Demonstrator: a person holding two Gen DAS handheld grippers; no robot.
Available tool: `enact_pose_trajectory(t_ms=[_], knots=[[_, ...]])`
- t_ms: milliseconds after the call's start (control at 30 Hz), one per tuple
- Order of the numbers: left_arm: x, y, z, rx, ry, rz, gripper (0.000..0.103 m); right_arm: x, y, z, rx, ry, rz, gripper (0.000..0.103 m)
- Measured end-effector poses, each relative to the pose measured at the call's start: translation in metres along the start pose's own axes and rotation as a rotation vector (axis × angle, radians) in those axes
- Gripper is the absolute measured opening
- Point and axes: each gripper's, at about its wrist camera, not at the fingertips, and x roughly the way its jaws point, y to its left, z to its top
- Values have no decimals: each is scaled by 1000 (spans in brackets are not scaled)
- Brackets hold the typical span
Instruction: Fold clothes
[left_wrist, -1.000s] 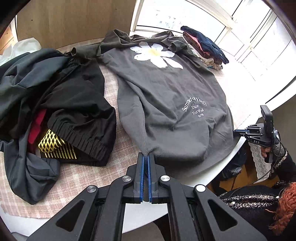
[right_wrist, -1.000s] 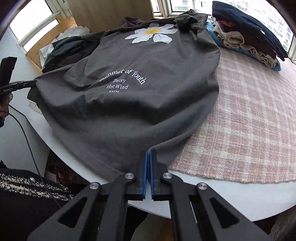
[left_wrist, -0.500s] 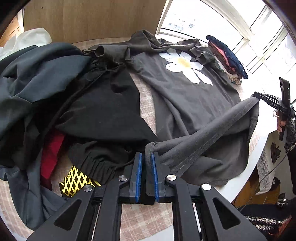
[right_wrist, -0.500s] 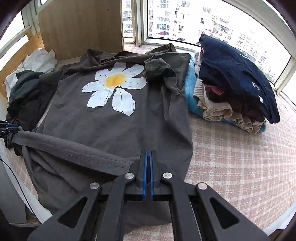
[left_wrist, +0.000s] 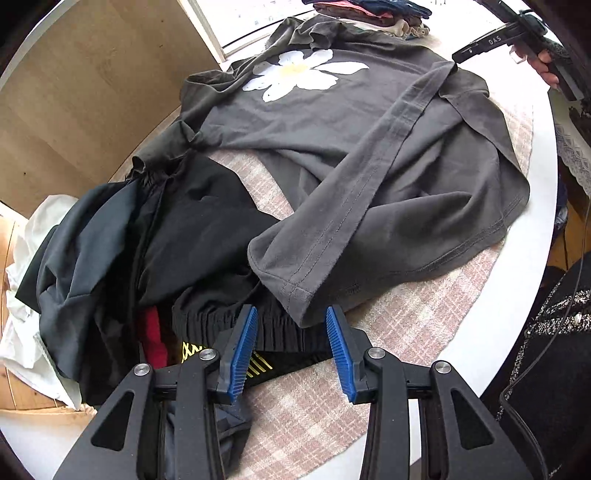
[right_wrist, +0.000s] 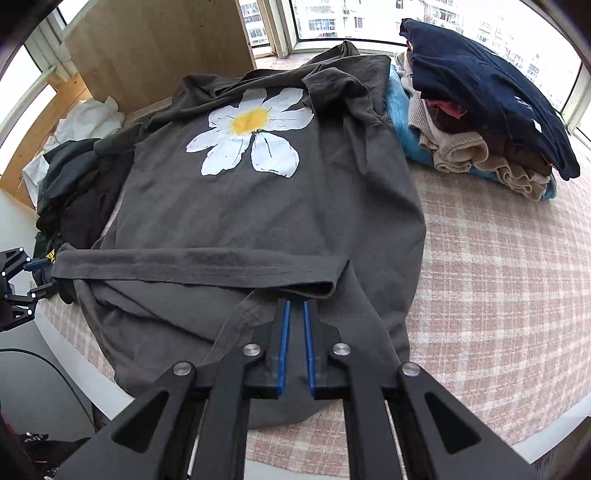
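The grey T-shirt (right_wrist: 236, 206) lay spread on the pink checked cloth (right_wrist: 498, 266) covering the round white bench (left_wrist: 535, 229), its white daisy print (right_wrist: 251, 133) facing up. The bottom part was folded up over the body, so the hem band (right_wrist: 199, 264) ran straight across the shirt below the flower. The left claw (left_wrist: 291, 339) stood wide apart and empty, its blue pads (left_wrist: 240, 354) just short of the hem's corner, which rested on a heap of black and dark grey clothes (left_wrist: 155, 236). The right claw (right_wrist: 296, 325) was parted by a narrow gap and gripped nothing, with the other end of the hem just in front of its tips. Beyond the shirt's right side sat a stack of folded clothes (right_wrist: 480, 110), a navy piece on top, near the window (right_wrist: 332, 18)
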Motion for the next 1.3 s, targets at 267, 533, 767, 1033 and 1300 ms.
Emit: enact_pose_trajectory(t_ms=[267,533,767,1033,1300], knots=[[-8,2,7,31,-16,-20,10,6,18,-18,18,67,6,34],[-13,17,12,-5,-40,-60,10,69,56,4,-41,163,-93,34],[-7,16,10,0,-24,-80,10,89,62,7,-99,209,-159,35],[-10,19,-1,-37,-25,-101,10,36,22,-25,-55,213,-121,4],[-50,25,-39,-226,-83,-151,9,-96,-50,-115,179,29,-178,3]])
